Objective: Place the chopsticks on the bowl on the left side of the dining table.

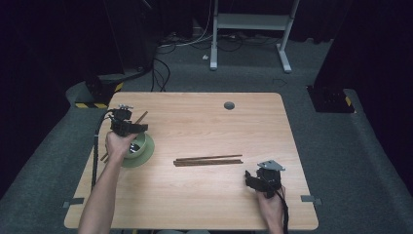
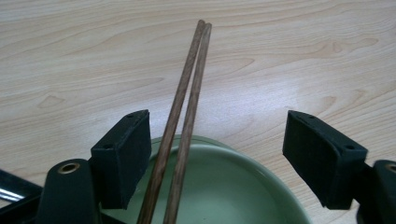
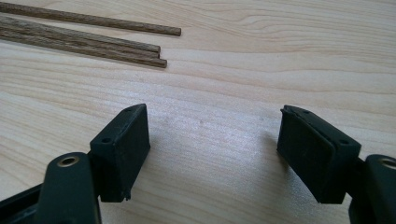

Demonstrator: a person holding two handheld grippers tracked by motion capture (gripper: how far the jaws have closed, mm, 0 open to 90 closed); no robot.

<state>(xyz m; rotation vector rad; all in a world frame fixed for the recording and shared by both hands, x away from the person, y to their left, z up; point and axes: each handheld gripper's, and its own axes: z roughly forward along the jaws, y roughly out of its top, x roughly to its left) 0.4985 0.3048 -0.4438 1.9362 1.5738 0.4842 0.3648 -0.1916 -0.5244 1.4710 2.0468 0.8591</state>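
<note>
A green bowl (image 1: 142, 147) sits on a green saucer (image 1: 150, 155) at the table's left. A pair of brown chopsticks (image 1: 142, 117) lies across the bowl's rim, tips pointing away from the person. My left gripper (image 1: 130, 127) hovers over the bowl, open. In the left gripper view the pair of chopsticks (image 2: 187, 93) runs between the jaws, close to the left one, above the bowl (image 2: 233, 186). Three more chopsticks (image 1: 209, 160) lie side by side mid-table. My right gripper (image 1: 255, 179) rests open near the front right, with those chopsticks (image 3: 93, 39) ahead of it and bare wood between its jaws.
The wooden table (image 1: 204, 117) has a round grey grommet (image 1: 229, 105) near its far edge. Beyond it are a grey carpet, cables and a white desk frame (image 1: 251, 22). Bare tabletop lies between the two grippers.
</note>
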